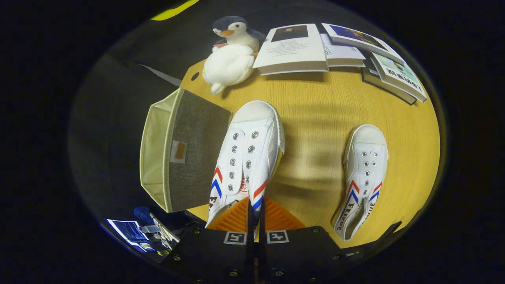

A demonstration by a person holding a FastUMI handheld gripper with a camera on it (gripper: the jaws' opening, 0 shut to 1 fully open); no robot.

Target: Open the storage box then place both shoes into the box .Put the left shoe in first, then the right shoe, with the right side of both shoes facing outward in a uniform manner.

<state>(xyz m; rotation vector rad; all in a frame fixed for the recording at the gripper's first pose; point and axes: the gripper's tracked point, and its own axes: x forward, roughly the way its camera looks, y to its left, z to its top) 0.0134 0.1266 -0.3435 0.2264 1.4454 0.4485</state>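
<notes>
My gripper (pixel 255 215) is shut on the heel end of a white canvas shoe (pixel 246 154) with red and blue chevrons, which hangs lifted above the wooden table (pixel 315 118), toe pointing away. Just left of that shoe stands the open storage box (pixel 185 152), grey fabric outside, cream lining inside; its interior looks empty as far as it shows. The second matching white shoe (pixel 363 177) lies flat on the table to the right of the fingers, toe pointing away.
A plush penguin (pixel 230 55) sits at the table's far left corner beyond the box. Open books and a stack of books (pixel 335 47) lie along the far edge. Dark floor lies left of the box, with small items (pixel 142 232) near the fingers.
</notes>
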